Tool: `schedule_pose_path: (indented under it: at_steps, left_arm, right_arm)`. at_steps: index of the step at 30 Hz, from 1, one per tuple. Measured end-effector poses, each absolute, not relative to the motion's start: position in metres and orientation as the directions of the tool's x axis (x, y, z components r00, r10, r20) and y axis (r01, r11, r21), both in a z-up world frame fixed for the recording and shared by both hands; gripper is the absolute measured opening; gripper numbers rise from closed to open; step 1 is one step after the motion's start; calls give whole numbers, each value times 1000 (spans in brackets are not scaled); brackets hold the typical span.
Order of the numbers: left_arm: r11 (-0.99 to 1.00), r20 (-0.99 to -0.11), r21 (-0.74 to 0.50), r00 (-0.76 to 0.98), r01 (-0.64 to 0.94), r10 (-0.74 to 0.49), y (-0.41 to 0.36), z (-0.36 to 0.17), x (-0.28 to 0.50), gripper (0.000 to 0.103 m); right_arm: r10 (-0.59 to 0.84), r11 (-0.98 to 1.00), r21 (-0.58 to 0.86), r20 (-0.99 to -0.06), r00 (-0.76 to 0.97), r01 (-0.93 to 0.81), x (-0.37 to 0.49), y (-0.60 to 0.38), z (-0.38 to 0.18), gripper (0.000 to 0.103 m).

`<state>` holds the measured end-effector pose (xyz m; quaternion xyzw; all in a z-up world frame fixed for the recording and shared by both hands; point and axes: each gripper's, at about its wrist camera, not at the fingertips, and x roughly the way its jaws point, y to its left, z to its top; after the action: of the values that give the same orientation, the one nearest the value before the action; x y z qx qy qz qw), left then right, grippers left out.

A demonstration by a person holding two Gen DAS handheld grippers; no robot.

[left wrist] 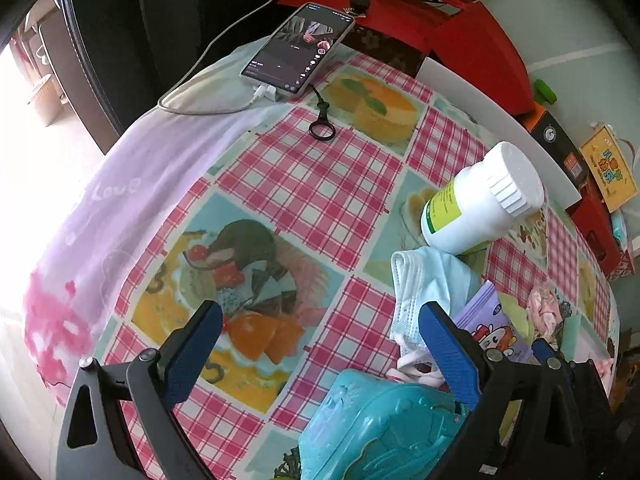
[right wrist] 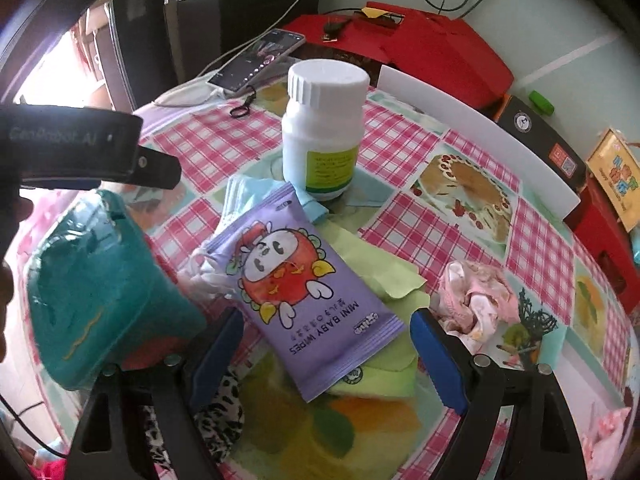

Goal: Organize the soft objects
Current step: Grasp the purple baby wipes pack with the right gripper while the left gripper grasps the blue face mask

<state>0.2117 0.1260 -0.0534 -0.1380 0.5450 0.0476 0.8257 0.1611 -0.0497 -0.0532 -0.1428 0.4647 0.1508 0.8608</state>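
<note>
We see a purple pack of baby wipes (right wrist: 308, 304) lying flat and slanted on the tablecloth, printed with a red cartoon apple figure and the words "MINI BABY WIPES". It rests on a light green cloth (right wrist: 376, 268) that spreads out beneath it. At its upper end a pale blue face mask (right wrist: 244, 192) with white ear loops lies crumpled, partly under the pack. To the right, apart from the pack, sits a bunched pink garment (right wrist: 476, 300). At the lower edge we make out a black-and-white spotted fabric (right wrist: 220, 412), partly hidden.
</note>
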Motion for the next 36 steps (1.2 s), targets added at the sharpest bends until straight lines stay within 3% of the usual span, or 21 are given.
schedule_pose_path:
  at_steps: [15,20,36]
  left_arm:
    - [962,-916,-173,394,-211,-78,122,-56,214,98]
    - [961,-916,-180,393,-210,-85,121,-56,214,98]
    - [967,-920,-159,386,-201,-72,115,-58,215,98]
  right_arm:
    - [135,881,-153,-825,549,-447,160,-39,-56,87]
    - [149,882,-142,-820,552,-449,158,-40,-55,79]
    - [206,914,-32,-822,531,-404,159,-55,-52,70]
